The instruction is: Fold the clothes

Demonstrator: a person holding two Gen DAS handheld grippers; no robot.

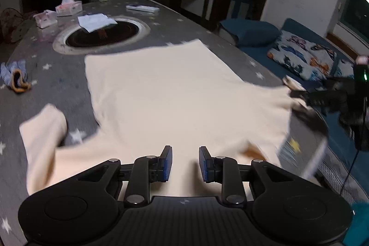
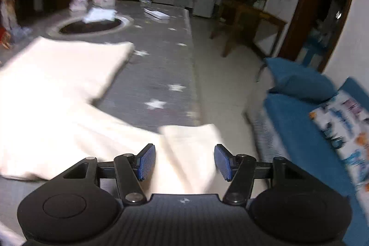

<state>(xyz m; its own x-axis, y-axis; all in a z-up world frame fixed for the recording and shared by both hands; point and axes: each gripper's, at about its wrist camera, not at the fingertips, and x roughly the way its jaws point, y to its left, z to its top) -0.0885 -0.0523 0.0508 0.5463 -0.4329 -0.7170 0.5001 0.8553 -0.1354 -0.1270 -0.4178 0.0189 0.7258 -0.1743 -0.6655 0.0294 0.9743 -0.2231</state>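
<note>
A cream T-shirt [image 1: 166,89] lies spread flat on the grey star-patterned table [image 1: 57,80], collar end toward me. My left gripper [image 1: 185,163] is open just above the shirt's near edge by the collar. Its left sleeve [image 1: 43,135] lies bent at the lower left. In the right wrist view my right gripper [image 2: 184,161] is open over the right sleeve [image 2: 191,153], whose end hangs at the table edge. The shirt body [image 2: 57,75] stretches away to the left. The right gripper also shows in the left wrist view [image 1: 297,98] at the sleeve's tip.
A round dark inset [image 1: 101,35] with paper on it sits mid-table. Tissue boxes [image 1: 68,7] and a white remote [image 1: 143,8] lie at the far end. A striped cloth [image 1: 15,77] lies left. A blue sofa with patterned cushions [image 1: 299,57] stands right of the table.
</note>
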